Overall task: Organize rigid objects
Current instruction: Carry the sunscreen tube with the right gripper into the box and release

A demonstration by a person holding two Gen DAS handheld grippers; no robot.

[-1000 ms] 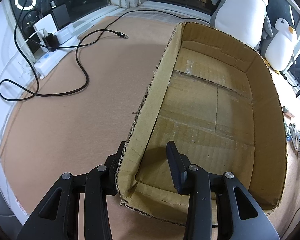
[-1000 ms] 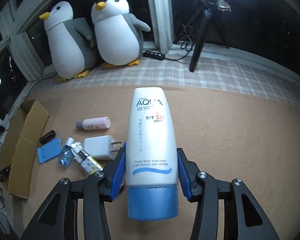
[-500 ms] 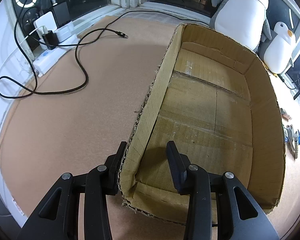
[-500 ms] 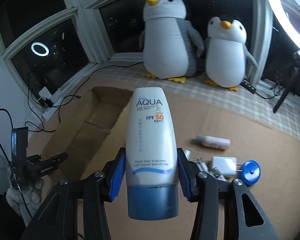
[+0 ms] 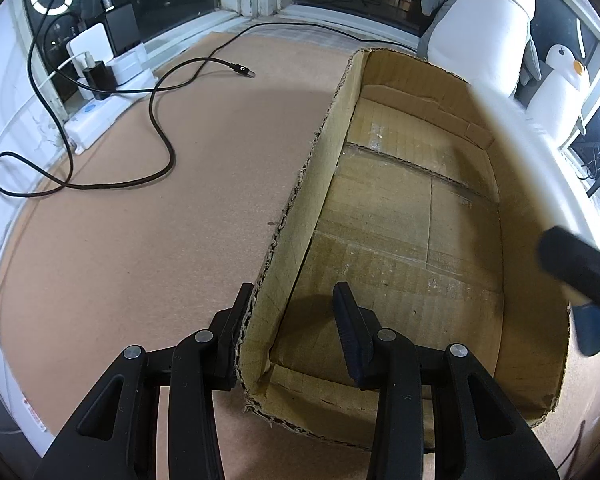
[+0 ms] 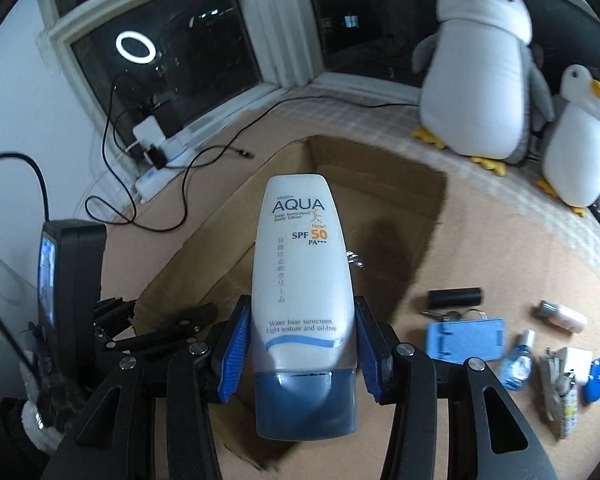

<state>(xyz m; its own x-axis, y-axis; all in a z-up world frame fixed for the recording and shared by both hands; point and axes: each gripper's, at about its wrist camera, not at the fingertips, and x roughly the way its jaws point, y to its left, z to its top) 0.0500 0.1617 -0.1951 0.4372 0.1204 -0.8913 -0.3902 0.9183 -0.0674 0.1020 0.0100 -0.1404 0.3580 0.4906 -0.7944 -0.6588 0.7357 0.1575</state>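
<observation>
Right gripper (image 6: pixel 302 350) clamps the sunscreen tube (image 6: pixel 302 280) above the cardboard box (image 5: pixel 400 240) for deposit, while left gripper (image 5: pixel 290 332), jaws parted, straddles its wall to steady it.

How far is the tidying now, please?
Nothing is done yet: the cardboard box holds nothing. In hand: the right hand-held gripper carries the sunscreen tube above it; the left hand-held gripper straddles its wall. Left: the small items beside it.

sunscreen tube (image 6: pixel 303 280) in right claw (image 6: pixel 300 350) now above cardboard box (image 6: pixel 204 256), entering left wrist view
</observation>
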